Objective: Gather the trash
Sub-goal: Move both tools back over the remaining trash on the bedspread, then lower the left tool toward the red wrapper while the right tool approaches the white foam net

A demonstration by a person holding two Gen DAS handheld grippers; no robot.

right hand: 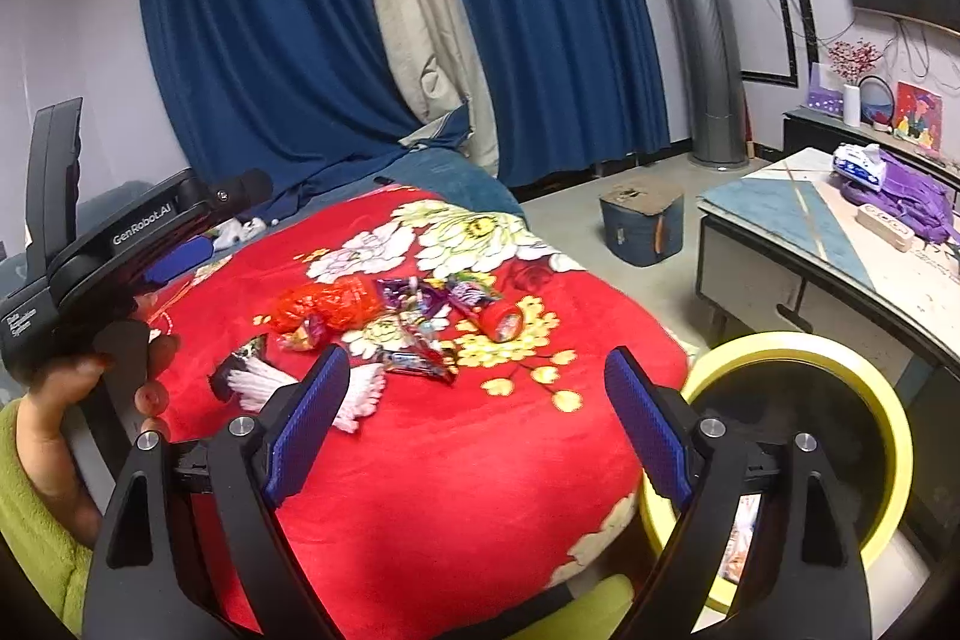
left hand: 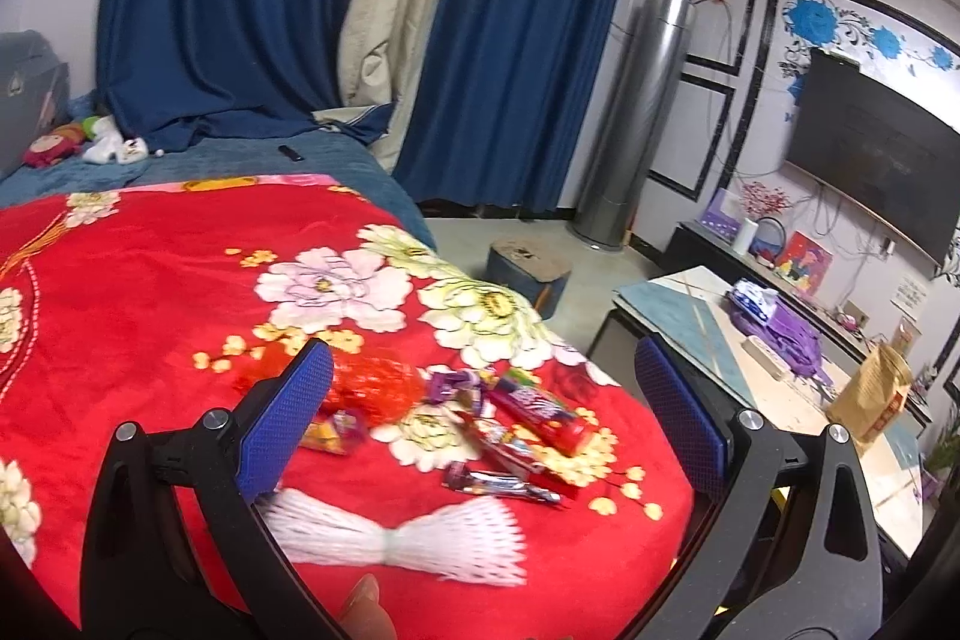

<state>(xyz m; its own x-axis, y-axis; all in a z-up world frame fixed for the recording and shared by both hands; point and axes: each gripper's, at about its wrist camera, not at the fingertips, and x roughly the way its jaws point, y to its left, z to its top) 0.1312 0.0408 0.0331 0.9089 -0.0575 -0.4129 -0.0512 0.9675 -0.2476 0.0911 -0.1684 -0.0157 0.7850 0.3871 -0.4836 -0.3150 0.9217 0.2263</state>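
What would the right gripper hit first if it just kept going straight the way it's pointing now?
Probably the red floral blanket: the open right gripper points down at a bare patch just short of the wrapper pile. The white foam net lies near its left finger, though depth is hard to judge through the fisheye.

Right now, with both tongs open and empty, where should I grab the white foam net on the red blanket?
Take the white foam net at its pinched waist, coming down from above with the left tongs across that narrow middle. Both ends fan out wide and flimsy; the cinched centre is the most compact part. It lies flat on the red blanket, nearest that gripper.
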